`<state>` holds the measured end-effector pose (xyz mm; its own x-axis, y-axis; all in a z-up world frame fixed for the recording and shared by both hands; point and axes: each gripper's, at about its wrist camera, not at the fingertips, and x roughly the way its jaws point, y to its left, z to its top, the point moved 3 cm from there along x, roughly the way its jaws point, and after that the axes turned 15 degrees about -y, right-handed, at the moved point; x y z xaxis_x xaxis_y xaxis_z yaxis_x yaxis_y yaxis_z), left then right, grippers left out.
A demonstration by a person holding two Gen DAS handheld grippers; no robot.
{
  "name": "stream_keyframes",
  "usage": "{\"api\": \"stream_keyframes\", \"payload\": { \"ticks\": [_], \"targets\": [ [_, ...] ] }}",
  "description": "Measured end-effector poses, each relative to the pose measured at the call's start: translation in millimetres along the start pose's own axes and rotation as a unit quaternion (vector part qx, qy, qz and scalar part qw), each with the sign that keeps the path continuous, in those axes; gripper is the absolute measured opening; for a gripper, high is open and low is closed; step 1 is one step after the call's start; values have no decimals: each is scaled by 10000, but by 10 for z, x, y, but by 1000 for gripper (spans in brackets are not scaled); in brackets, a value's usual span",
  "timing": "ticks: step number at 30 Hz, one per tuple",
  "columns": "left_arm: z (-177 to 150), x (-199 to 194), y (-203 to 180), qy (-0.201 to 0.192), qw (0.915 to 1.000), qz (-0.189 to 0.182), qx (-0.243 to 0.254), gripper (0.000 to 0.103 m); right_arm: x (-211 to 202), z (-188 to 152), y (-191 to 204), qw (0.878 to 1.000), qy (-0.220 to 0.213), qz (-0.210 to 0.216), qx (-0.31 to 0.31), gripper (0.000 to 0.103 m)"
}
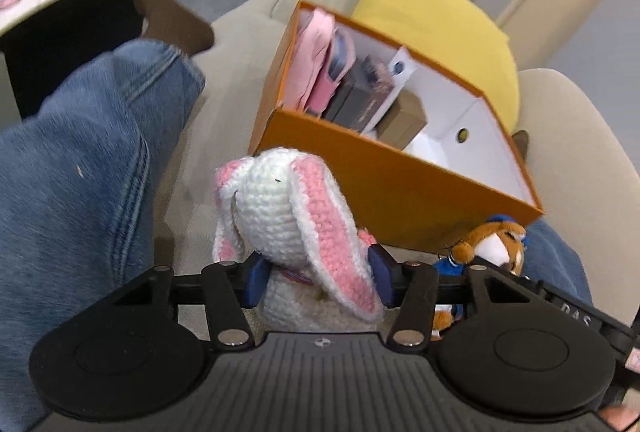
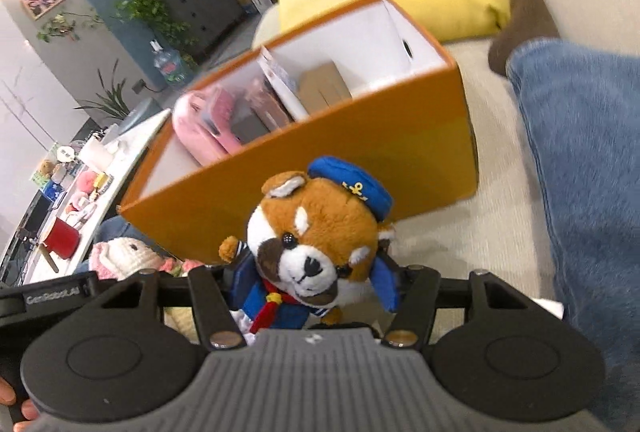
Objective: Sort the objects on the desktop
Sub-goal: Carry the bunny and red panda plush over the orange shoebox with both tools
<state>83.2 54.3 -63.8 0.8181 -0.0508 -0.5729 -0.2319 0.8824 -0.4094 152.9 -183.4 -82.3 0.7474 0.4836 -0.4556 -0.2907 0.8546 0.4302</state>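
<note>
**Plush toys held in both grippers, orange box just ahead**

Plush toys fill both of your grippers. Your left gripper (image 1: 316, 282) is closed snugly around a white and pink crocheted rabbit (image 1: 288, 216), its blue pads pressing the body just below the head, so the rabbit stands upright with one long ear drooping over the right pad. Your right gripper (image 2: 310, 286) is likewise clamped on a brown and white plush dog in a blue sailor cap (image 2: 316, 232), gripped at the shoulders, head up and facing the camera.

Both toys are held above a pale sofa cushion (image 1: 580, 152), side by side and close together: each shows at the edge of the other camera's view.

An open orange storage box (image 1: 384, 188) sits directly ahead of both grippers, its near wall just beyond the toys. Its long axis runs across your view, slanting away. The end on your left is packed with a pink pouch (image 1: 316, 60), dark boxes and a small brown carton (image 1: 404, 120). The end on your right, by a yellow cushion (image 1: 440, 16), looks free.

That free end appears nearer your right gripper, so the dog probably has the shorter path over the wall.
</note>
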Motion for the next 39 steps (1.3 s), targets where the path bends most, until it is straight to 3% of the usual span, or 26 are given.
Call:
{"api": "stream_keyframes", "payload": {
  "ticks": [7, 14, 24, 31, 39],
  "targets": [
    [207, -350, -174, -78, 9972, -460, 579, 61, -163, 183, 223, 9985, -133, 338, -416, 62],
    [605, -572, -408, -266, 9880, -922, 1211, 61, -300, 491, 374, 9953, -242, 641, -677, 62],
    [1272, -487, -728, -645, 9737, -1039, 1923, 61, -243, 1092, 630, 9881, -697, 833, -1086, 62],
    [1458, -35, -827, -156, 9676, -1066, 2284, 61, 34, 1295, 685, 9852, -597, 798, -1397, 62],
    [1433, 401, -773, 439, 9582, -870, 2692, 61, 551, 1309, 560, 9851, 13, 708, -1566, 62]
  ]
}}
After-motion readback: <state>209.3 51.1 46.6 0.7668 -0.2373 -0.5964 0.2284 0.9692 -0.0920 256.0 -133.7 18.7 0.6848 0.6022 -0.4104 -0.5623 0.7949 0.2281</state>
